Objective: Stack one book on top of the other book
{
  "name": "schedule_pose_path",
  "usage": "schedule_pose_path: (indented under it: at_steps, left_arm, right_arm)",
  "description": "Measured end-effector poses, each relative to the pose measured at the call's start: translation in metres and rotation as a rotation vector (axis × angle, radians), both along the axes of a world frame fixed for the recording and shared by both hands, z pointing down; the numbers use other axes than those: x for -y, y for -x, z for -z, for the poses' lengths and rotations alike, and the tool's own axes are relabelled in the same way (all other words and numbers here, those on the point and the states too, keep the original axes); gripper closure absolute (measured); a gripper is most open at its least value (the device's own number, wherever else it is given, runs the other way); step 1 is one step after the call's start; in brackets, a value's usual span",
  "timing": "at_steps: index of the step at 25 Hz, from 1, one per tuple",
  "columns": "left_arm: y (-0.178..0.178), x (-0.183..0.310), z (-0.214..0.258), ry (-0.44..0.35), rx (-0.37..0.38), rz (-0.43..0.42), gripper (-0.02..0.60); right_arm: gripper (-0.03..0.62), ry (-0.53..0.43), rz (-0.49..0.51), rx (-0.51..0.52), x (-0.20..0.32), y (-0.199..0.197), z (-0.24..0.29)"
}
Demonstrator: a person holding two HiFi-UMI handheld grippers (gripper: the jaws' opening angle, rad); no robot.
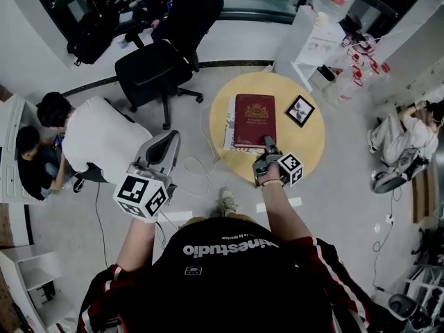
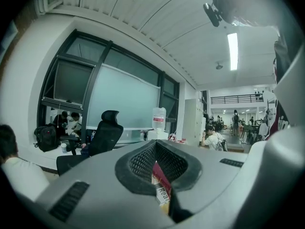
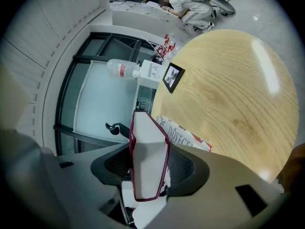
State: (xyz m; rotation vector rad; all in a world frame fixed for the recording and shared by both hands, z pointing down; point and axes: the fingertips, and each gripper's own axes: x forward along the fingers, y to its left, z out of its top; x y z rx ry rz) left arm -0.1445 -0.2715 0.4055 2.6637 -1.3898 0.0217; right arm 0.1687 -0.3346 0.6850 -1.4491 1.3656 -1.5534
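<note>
A dark red book lies over a white printed book on the round wooden table. My right gripper is shut on the red book's near edge. In the right gripper view its pages and red cover stand between the jaws, with the printed book flat on the table beneath. Whether the red book rests fully I cannot tell. My left gripper hangs over the floor left of the table, jaws together and empty; in its own view the tips meet.
A small framed picture lies on the table right of the books. A black office chair stands behind the left gripper. A person in white crouches at the left, another sits at the right. A water dispenser stands behind the table.
</note>
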Motion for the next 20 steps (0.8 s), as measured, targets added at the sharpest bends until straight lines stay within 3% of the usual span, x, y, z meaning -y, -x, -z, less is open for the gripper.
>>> schedule_pose_path:
  at_steps: [10, 20]
  left_arm:
    - [0.031, -0.002, -0.008, 0.033, 0.026, 0.086, 0.566]
    - [0.05, -0.007, -0.012, 0.052, 0.036, 0.137, 0.566]
  right_arm:
    - [0.349, 0.076, -0.043, 0.023, 0.013, 0.016, -0.033]
    - [0.345, 0.061, -0.078, 0.017, 0.022, 0.024, -0.039]
